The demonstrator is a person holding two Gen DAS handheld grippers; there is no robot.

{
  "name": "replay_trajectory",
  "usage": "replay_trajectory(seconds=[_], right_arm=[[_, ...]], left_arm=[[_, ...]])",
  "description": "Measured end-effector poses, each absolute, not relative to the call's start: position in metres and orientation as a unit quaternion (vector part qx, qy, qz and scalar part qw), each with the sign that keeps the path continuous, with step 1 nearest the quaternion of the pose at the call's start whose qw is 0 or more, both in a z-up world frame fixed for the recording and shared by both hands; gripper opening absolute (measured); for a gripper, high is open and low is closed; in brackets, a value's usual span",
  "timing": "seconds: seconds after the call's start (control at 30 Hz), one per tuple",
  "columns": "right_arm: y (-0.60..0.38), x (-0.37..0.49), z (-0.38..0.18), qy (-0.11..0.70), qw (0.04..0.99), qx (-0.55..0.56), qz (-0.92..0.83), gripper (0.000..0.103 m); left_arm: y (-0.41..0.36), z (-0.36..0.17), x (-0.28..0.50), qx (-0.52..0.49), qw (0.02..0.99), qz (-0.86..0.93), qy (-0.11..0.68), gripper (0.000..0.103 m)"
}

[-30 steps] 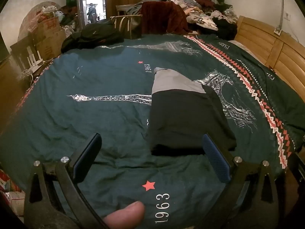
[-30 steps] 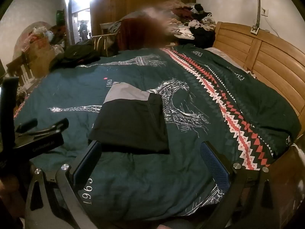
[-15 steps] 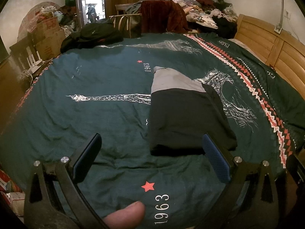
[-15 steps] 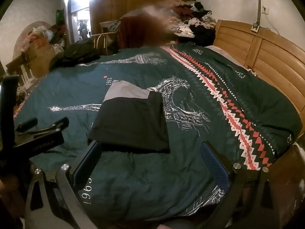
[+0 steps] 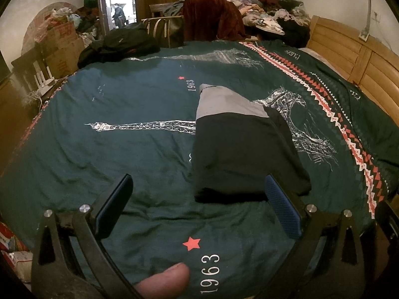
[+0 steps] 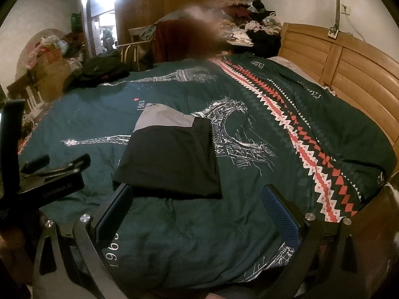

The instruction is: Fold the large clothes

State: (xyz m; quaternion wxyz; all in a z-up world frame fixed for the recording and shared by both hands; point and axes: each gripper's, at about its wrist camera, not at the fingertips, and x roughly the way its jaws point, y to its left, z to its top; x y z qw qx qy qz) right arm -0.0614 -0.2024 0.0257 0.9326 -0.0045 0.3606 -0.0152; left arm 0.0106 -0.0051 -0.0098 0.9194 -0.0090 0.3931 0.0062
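Observation:
A folded black and grey garment (image 5: pixel 239 147) lies flat in the middle of the bed on a dark green quilt (image 5: pixel 124 149); it also shows in the right wrist view (image 6: pixel 172 154). My left gripper (image 5: pixel 197 199) is open and empty, held just short of the garment's near edge. My right gripper (image 6: pixel 197 204) is open and empty, also just before the near edge. The left gripper's body (image 6: pixel 49 182) shows at the left of the right wrist view.
A wooden headboard (image 6: pixel 349 79) runs along the right side. A pile of clothes (image 5: pixel 261 22) sits at the far end of the bed, with a black bag (image 5: pixel 119 44) and cardboard boxes (image 5: pixel 62 47) at the far left.

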Motion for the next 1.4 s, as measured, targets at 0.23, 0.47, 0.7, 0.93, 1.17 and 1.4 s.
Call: replay_trajectory(seconds=[0.23,0.47,0.7,0.93,1.17,1.4], right_arm=[[-0.238,-0.071,0.028,0.347,0.935,0.041,-0.053,0.103],[-0.418,-0.129,-0.017,0.356,0.885,0.153,-0.258,0.103],[-0.588,-0.235,-0.075,0.365,0.774,0.249,-0.453,0.103],[-0.652,-0.304,-0.105,0.349,0.7,0.299,-0.547,0.103],[-0.672,-0.32,-0.107,0.351,0.664,0.301,-0.588,0.103],[-0.679,-0.323,-0.11,0.349,0.666,0.298,-0.588,0.103]], left_arm=[[-0.077,-0.005,0.018,0.051,0.922,-0.063,0.379,0.103],[-0.285,-0.021,-0.017,0.193,0.875,-0.265,0.357,0.103],[-0.452,-0.054,-0.102,0.271,0.778,-0.441,0.356,0.103],[-0.513,-0.083,-0.144,0.314,0.726,-0.494,0.361,0.103],[-0.543,-0.088,-0.164,0.294,0.711,-0.526,0.362,0.103],[-0.569,-0.089,-0.187,0.294,0.693,-0.547,0.366,0.103]])
